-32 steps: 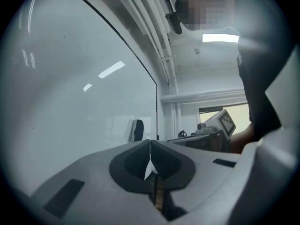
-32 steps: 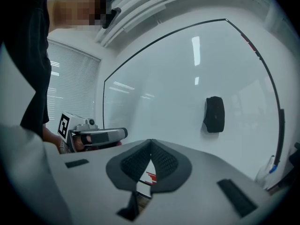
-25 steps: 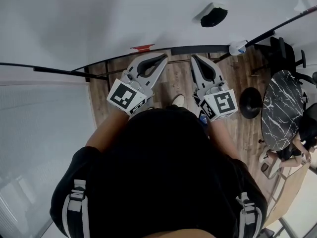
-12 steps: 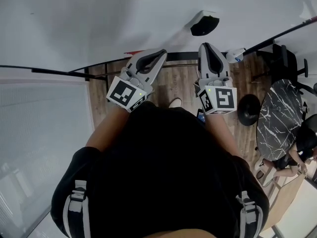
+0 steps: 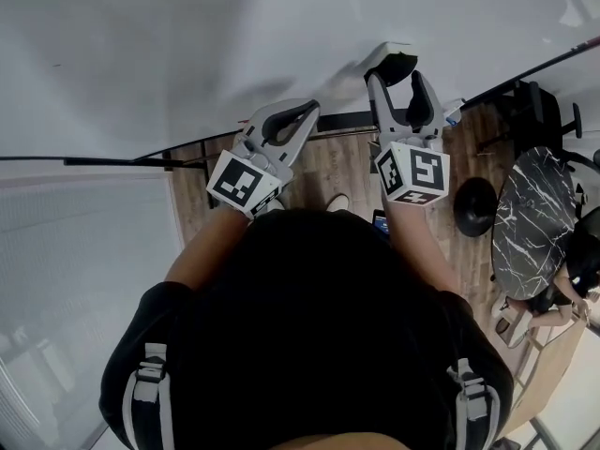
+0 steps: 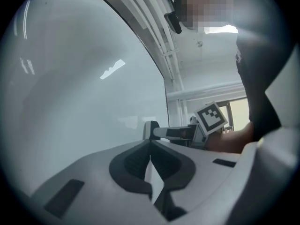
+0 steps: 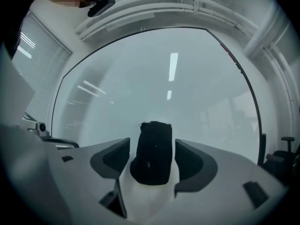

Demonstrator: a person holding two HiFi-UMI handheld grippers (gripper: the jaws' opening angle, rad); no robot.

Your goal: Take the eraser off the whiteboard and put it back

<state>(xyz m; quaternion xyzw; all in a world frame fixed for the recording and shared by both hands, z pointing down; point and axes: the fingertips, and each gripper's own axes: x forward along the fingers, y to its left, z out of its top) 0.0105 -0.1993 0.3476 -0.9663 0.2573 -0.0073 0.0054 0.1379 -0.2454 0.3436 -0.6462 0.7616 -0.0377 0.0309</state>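
Trainee: Eraser (image 7: 152,151) location, please, and the state of both tools.

Operator: It sits on the whiteboard (image 7: 187,102), flat against the surface. My right gripper (image 7: 152,146) points level at it. Its jaws have just been opening and now stand wide apart, one on each side of the black body, close beside it but, as far as I can see, not pressing. My left gripper (image 6: 151,149) has its jaws together on nothing and waits off to the side.

Trainee: Orientation?

Operator: In the right gripper view the black body is taller than it is wide, so I judge that its long axis runs up and down the board. The head view shows a pale layer against the board and the dark shell (image 5: 389,64) bulging out toward me (presumably the wiping pad and its housing).

Trainee: How will it handle?

Operator: Light, I expect. The shell looks stiff and the pad behind it soft. It probably clings by a magnet, so it may resist for a moment and then come free suddenly. The shell looks smooth and could slip. I would close across the two long sides of the shell, about halfway along its length, and stay off the pad.
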